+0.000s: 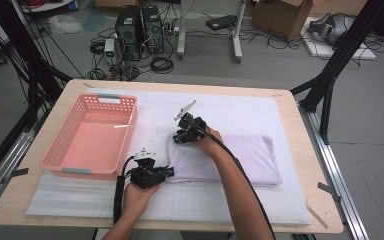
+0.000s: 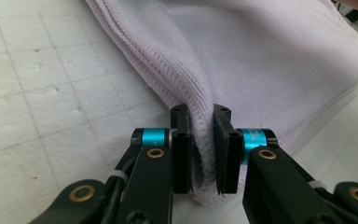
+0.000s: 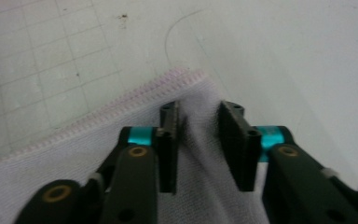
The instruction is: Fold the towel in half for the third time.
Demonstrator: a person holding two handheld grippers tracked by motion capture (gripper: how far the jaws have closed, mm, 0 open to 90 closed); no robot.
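Note:
A folded pale lilac towel (image 1: 240, 155) lies on the white gridded mat (image 1: 240, 107). My left gripper (image 1: 170, 172) sits at the towel's near left corner. In the left gripper view its jaws (image 2: 201, 135) are shut on a raised fold of the towel's hemmed edge (image 2: 261, 56). My right gripper (image 1: 179, 139) is at the far left corner. Seen from the right gripper view, it (image 3: 198, 126) holds a bunched ridge of the towel (image 3: 74, 168) between its pads, just behind the stitched corner.
A pink plastic basket (image 1: 60, 132) stands on the left of the mat, close to both grippers. The wooden table (image 1: 307, 165) frames the mat. Black frame posts rise at both back corners, with computers and cables on the floor behind.

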